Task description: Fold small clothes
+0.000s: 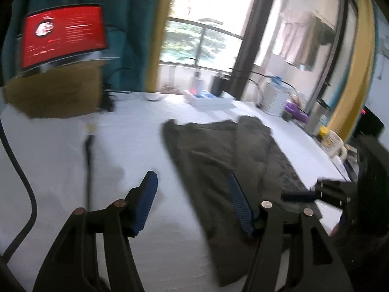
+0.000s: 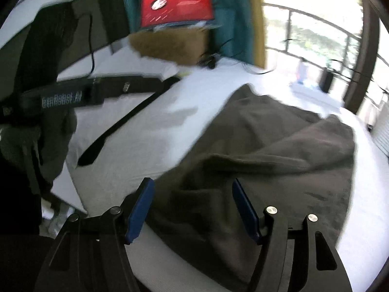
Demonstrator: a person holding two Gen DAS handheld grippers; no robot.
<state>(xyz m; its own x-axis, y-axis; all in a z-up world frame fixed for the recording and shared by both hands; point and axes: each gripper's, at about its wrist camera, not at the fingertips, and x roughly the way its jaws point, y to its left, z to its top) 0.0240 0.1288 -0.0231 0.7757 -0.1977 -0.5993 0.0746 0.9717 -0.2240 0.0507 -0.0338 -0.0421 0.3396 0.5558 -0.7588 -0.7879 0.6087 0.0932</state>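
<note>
A dark olive garment (image 1: 214, 160) lies spread on the white table (image 1: 136, 150), one side folded over itself (image 2: 279, 150). My left gripper (image 1: 192, 189) hovers above the garment's left edge, jaws open, nothing between the blue pads (image 1: 145, 199). My right gripper (image 2: 193, 194) stands open just above the garment's near edge, pads (image 2: 243, 206) apart from the cloth. The right gripper's body (image 1: 340, 189) shows at the right in the left wrist view. The left gripper's arm (image 2: 73, 95), with a gloved hand on it, shows at the left in the right wrist view.
A red screen (image 1: 63, 34) stands on a cardboard box (image 1: 56, 92) at the back left. Black cables (image 1: 87, 160) lie on the table. A white box (image 1: 209, 97), a white ribbed container (image 1: 274, 97), a mug (image 1: 333, 143) and small items line the back and right edge.
</note>
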